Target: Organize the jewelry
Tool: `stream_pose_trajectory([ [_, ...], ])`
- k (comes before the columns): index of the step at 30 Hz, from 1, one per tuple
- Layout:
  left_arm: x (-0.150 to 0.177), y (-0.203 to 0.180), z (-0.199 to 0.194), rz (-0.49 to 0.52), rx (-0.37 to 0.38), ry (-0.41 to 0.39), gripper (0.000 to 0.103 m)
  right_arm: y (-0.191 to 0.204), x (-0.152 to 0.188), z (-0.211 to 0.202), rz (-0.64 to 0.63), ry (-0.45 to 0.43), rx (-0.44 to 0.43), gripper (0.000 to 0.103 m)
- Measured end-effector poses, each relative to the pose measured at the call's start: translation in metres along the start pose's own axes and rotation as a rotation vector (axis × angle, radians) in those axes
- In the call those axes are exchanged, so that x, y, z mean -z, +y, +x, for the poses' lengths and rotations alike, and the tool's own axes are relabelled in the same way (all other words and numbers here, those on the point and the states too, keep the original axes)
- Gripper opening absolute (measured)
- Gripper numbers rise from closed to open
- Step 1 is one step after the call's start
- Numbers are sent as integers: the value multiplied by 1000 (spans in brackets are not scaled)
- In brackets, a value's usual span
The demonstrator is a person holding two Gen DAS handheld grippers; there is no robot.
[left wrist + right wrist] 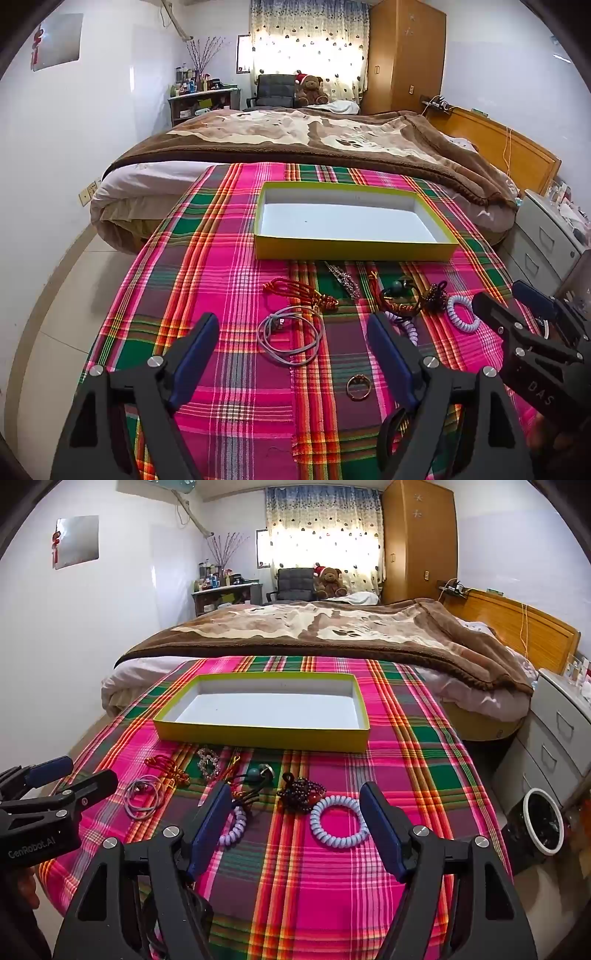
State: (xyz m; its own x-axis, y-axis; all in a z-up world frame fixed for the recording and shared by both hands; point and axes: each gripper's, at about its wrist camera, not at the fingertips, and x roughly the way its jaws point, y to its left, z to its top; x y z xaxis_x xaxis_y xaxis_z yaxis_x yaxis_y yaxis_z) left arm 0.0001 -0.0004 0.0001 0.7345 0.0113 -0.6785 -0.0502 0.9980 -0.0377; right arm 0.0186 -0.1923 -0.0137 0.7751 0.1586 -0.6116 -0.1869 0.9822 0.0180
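Left claw [291,341], right claw [295,812] spread, empty; yellow box [258,734] long axis crosswise.

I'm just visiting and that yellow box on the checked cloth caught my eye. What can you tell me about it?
The box is a shallow, open rectangular tray that looks like cardboard, with yellow-green outer walls and rim and a plain white inside. It has no lid on it and nothing inside apart from a tiny dark speck. It lies flat on the checked cloth, beyond the jewelry. Nothing else touches it.

Bed [295,144], wardrobe [406,55], curtained window [310,40]
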Motion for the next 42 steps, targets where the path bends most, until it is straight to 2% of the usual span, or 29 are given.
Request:
stream_pose_trajectory([
  [8, 0, -4, 3, -1, -2, -1, 84, -1, -1, 1, 0, -6, 20, 72],
  [11, 0, -10, 3, 9, -38, -20, 84, -1, -3, 2, 2, -8, 34, 72],
  [22, -4, -6, 0, 14, -63, -32, 84, -1, -4, -1, 13, -30, 60, 72],
  [42, -4, -4, 2, 1, -64, -24, 84, 3, -4, 2, 4, -24, 59, 72],
])
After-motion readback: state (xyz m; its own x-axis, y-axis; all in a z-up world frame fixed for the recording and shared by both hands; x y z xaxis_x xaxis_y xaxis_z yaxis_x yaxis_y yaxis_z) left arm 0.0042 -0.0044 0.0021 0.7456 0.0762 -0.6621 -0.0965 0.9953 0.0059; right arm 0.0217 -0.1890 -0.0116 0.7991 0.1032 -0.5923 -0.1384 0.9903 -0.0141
